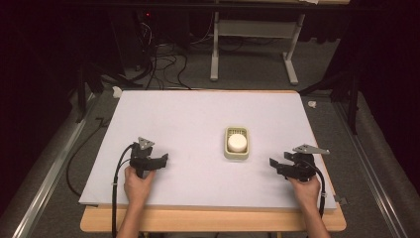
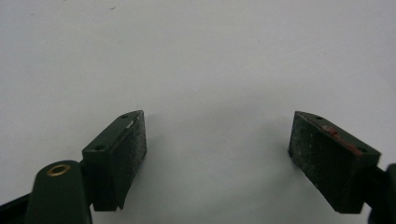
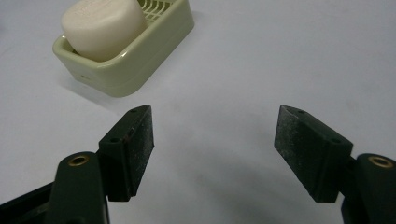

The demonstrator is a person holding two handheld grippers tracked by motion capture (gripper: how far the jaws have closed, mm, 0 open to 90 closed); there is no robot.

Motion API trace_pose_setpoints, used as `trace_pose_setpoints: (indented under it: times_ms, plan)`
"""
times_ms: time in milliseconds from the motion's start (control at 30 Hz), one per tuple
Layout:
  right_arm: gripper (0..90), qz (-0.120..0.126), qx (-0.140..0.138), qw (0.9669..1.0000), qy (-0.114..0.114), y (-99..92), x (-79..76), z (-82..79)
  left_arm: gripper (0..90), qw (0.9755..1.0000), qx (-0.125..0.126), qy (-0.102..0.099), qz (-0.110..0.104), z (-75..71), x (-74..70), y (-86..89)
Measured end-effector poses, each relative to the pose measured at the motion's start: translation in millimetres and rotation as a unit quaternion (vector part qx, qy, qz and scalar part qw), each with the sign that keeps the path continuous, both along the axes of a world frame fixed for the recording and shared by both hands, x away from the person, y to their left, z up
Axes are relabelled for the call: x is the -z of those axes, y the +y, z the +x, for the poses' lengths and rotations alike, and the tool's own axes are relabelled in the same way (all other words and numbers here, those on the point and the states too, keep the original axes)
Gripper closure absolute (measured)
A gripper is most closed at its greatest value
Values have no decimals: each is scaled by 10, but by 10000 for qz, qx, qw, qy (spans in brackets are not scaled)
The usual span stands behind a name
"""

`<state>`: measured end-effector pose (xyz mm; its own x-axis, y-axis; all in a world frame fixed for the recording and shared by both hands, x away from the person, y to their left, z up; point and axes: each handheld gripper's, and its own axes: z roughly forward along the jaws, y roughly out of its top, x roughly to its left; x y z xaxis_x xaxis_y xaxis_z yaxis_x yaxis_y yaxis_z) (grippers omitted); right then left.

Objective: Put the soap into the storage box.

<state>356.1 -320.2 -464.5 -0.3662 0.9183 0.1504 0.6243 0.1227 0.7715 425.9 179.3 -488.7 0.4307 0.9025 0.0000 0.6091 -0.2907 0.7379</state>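
The left black two-jaw gripper (image 1: 159, 162) rests low over the near left part of the table, held from behind by the person's left hand (image 1: 138, 182). Its jaws stand wide apart, released, and in the left gripper view there is only bare white surface between the two dark pads (image 2: 133, 142). A black cable (image 1: 117, 178) runs from this gripper back toward the table's near edge, and a small grey three-cornered plate (image 1: 145, 143) sits on top of it.

The right black two-jaw gripper (image 1: 275, 164) is at the near right part of the table, in the person's right hand (image 1: 306, 191), and it points toward the middle. Its jaws are also apart, with nothing between them; in the right gripper view the pads (image 3: 140, 135) frame only empty white surface. It grasps nothing.

The task's thing, a round white bar of soap (image 1: 236, 143), lies inside a pale green plastic soap dish with a slotted bottom (image 1: 236, 154). The dish stands on the white sheet covering the wooden table (image 1: 198, 114), a little right of the centre. It is between the two grippers but nearer to the right one, and apart from both. In the right gripper view the dish (image 3: 154, 51) appears beyond the left jaw, not touching it, with the soap (image 3: 102, 25) sitting at its near end.
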Motion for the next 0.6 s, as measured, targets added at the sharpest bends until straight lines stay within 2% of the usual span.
trace_pose_setpoints:
  times_ms: [433,600]
  plan:
    - [287,-132,4,9998,147,35,95,48,197,10000,1,-1,1,0,0,0]
    - [284,-325,-20,9994,153,83,116,62,196,10000,1,-1,0,0,0,0]
